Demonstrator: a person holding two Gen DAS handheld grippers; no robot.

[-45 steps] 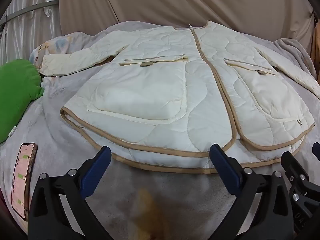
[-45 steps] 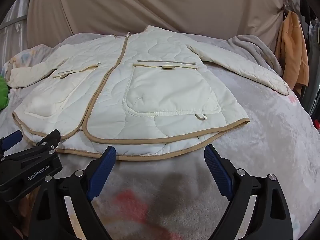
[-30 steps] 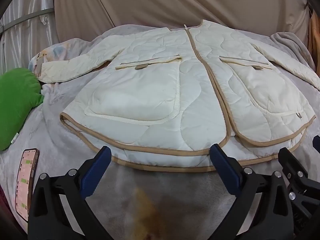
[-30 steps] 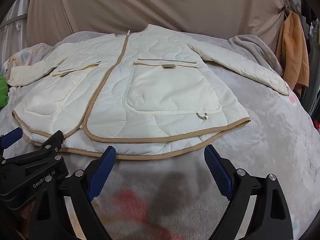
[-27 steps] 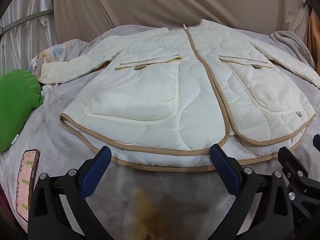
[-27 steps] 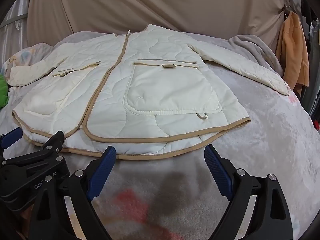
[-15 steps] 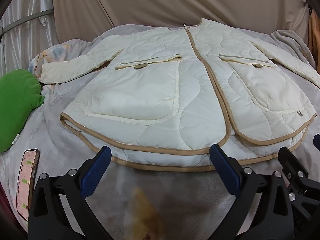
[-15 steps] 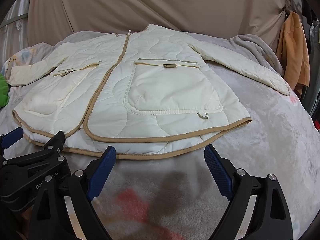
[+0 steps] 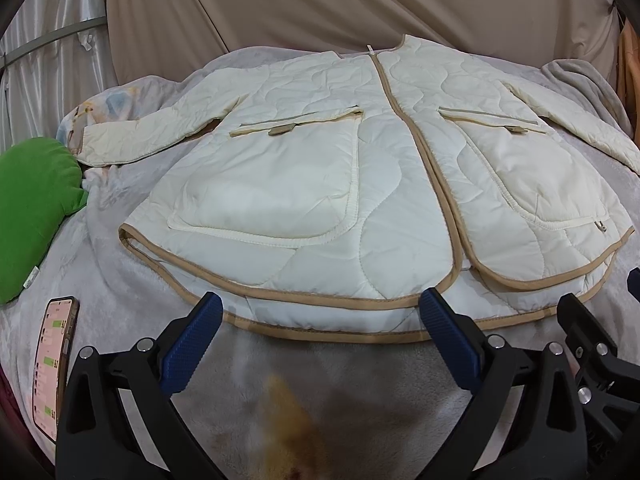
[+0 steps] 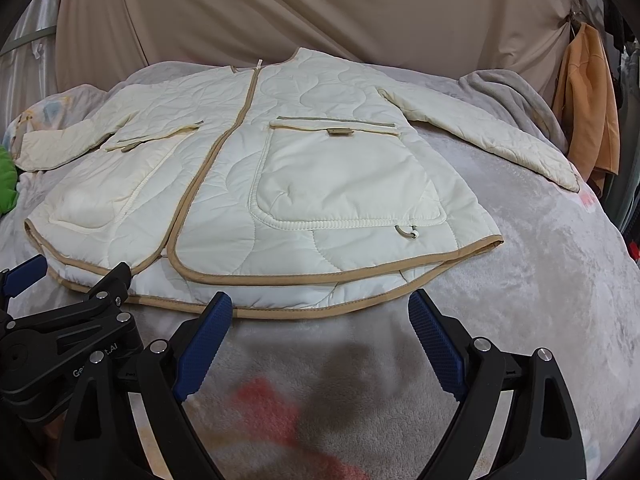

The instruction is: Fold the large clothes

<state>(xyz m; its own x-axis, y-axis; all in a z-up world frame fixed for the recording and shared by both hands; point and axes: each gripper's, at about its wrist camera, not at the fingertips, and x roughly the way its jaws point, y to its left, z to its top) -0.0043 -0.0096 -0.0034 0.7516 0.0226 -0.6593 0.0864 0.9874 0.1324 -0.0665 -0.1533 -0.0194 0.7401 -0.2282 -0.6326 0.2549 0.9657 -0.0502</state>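
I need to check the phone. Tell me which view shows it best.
The left wrist view: the phone lies face up, screen lit, on the blanket at the lower left. The right wrist view does not show it at all.

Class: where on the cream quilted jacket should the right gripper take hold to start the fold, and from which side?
Probably the cuff of the cream quilted jacket's splayed sleeve, approached from the right by the open right gripper: it lies flat and free.
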